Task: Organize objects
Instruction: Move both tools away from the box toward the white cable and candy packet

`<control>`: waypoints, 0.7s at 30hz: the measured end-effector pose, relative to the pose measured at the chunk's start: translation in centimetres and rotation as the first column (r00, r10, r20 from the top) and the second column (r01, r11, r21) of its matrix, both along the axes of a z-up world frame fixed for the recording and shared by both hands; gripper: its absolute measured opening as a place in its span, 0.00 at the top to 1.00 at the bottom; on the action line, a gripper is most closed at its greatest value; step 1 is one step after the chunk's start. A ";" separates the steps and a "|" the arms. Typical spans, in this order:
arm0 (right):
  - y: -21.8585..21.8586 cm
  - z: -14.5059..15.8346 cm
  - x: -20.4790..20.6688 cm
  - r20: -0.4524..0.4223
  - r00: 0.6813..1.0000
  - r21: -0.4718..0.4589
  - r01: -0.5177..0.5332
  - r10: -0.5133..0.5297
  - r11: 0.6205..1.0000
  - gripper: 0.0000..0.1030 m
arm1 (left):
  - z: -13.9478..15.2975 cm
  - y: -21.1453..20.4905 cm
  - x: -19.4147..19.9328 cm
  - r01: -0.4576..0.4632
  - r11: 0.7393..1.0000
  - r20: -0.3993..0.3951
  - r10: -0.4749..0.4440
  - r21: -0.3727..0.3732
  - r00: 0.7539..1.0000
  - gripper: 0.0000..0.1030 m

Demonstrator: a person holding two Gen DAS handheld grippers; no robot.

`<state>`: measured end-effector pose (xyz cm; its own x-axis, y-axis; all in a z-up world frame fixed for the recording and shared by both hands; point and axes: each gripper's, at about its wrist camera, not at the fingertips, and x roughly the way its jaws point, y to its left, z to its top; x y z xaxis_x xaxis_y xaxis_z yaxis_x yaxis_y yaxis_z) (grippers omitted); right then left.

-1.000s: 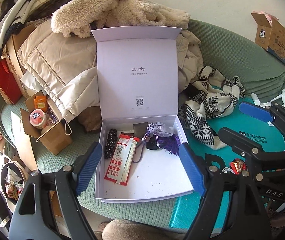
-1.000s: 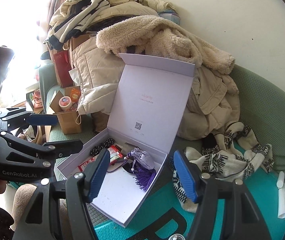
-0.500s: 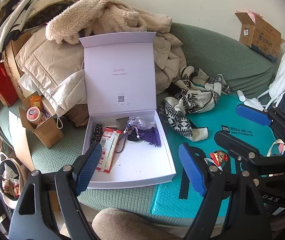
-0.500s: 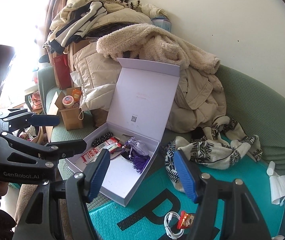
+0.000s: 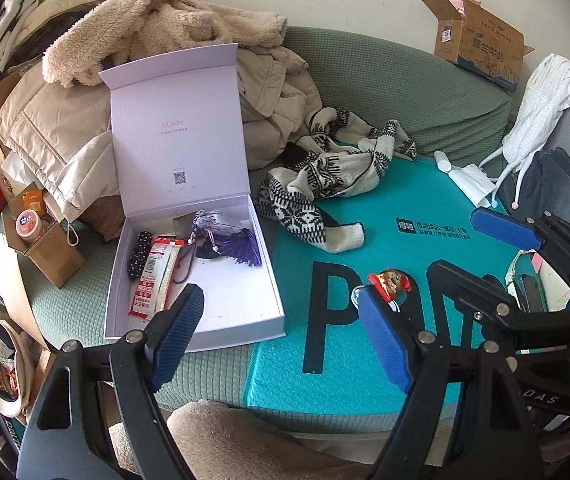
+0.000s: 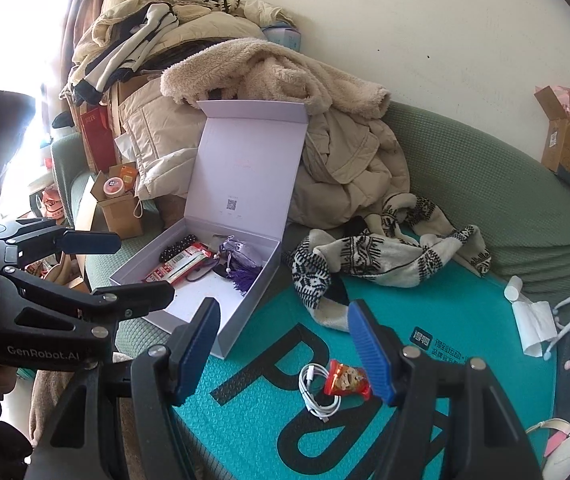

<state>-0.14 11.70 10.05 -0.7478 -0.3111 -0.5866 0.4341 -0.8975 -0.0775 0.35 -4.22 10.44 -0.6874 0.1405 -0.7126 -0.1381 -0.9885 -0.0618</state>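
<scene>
Your box point(image 6: 205, 280) already holds several items; snack packet point(image 6: 345, 378) and cable point(image 6: 317, 392) remain on the mat point(image 6: 465, 320); both claws, left point(image 5: 281, 338) and right point(image 6: 285, 350), gape wide, empty

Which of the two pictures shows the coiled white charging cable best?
The right wrist view: the coiled white charging cable lies in full sight on the teal mat, beside the red snack packet. In the left wrist view only a sliver peeks out behind the left tool's blue finger.
</scene>
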 end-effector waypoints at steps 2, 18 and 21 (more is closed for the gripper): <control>0.9 -0.3 0.4 0.007 1.000 0.000 0.018 -0.018 1.000 0.35 | -0.6 1.0 0.0 0.021 1.000 0.011 -0.021 0.001 1.000 0.24; 7.7 -4.5 0.7 0.093 0.981 0.000 0.169 -0.168 0.986 0.35 | -5.7 8.1 -1.7 0.153 0.988 0.106 -0.155 0.025 0.982 0.24; 8.6 -5.7 0.4 0.117 0.975 -0.001 0.190 -0.189 0.982 0.35 | -7.1 9.0 -2.3 0.167 0.985 0.130 -0.170 0.029 0.977 0.24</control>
